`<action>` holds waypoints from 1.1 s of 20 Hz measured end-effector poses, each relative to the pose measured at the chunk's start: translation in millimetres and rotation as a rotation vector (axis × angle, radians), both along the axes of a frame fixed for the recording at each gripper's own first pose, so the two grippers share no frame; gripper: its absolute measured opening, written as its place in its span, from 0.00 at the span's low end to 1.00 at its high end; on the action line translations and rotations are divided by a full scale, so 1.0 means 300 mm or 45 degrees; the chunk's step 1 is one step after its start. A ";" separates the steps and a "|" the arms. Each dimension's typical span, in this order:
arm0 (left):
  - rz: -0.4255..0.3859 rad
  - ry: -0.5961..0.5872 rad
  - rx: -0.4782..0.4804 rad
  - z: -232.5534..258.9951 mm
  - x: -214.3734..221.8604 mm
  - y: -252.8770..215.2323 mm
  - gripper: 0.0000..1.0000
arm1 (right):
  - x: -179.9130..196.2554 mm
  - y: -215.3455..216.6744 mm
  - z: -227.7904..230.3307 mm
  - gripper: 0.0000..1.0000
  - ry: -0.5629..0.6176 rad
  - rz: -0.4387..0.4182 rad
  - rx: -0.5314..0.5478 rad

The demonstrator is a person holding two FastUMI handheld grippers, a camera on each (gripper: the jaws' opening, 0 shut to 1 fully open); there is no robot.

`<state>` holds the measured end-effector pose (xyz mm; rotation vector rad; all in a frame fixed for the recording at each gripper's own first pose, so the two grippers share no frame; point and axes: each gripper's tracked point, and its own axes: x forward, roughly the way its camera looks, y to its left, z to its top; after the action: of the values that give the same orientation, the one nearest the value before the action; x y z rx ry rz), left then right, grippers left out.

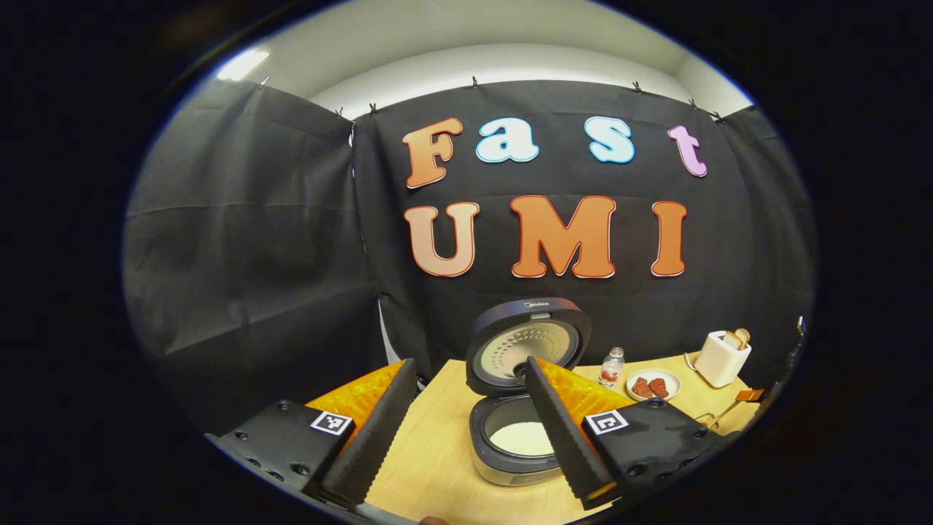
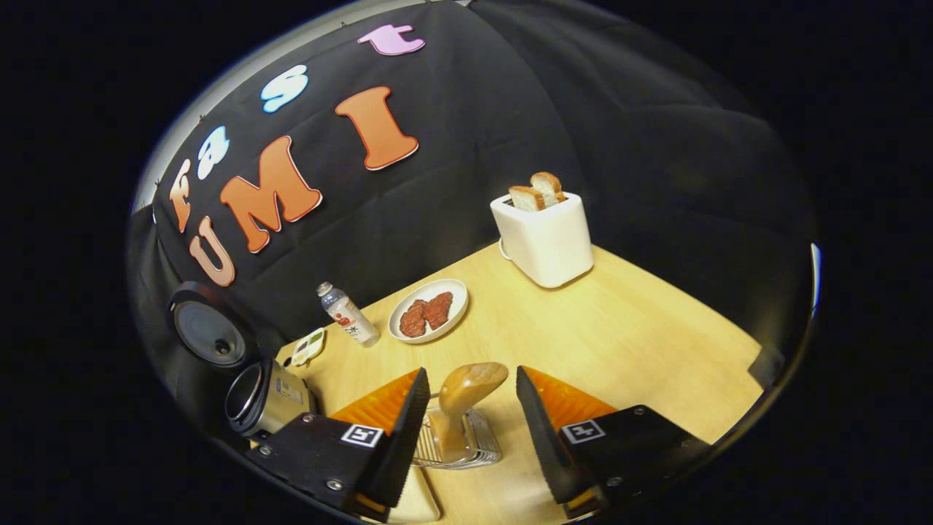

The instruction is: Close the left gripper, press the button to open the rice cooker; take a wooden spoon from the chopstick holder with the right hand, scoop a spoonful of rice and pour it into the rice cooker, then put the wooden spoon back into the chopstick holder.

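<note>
The rice cooker [image 1: 510, 467] stands open on the wooden table, its lid [image 1: 528, 339] raised and white rice [image 1: 521, 437] in the pot. My left gripper [image 1: 474, 430] hangs open just in front of it, holding nothing. In the right gripper view, a wooden spoon [image 2: 470, 386] stands bowl-up in the wire chopstick holder [image 2: 466, 448]. My right gripper [image 2: 466, 430] is open, with one finger on either side of the spoon and a gap on both sides. The open rice cooker [image 2: 262, 397] also lies at the far left of that view.
A white toaster [image 2: 543, 233] with bread slices stands at the back. A plate of red meat [image 2: 428, 310] and a small bottle [image 2: 348, 315] sit between it and the cooker. A small white dish [image 2: 308, 346] lies near the cooker. Black cloth walls bound the table.
</note>
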<state>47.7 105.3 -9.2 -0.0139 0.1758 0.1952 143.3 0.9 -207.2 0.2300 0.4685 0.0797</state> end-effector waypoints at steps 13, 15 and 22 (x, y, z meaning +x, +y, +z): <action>-0.166 -0.169 0.050 0.315 0.576 -0.185 1.00 | -0.110 -0.054 0.620 0.95 -0.333 0.044 -0.280; -0.174 -0.142 0.012 0.296 0.713 -0.191 0.99 | -0.123 -0.078 0.666 0.95 -0.376 0.019 -0.308; -0.162 0.103 -0.075 0.007 0.960 -0.199 0.98 | -0.158 -0.184 0.646 0.95 -0.350 -0.096 -0.326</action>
<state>335.7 45.8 -7.0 -0.0534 0.2622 0.0637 95.9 -54.2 -13.2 -0.0156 0.1927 -0.0227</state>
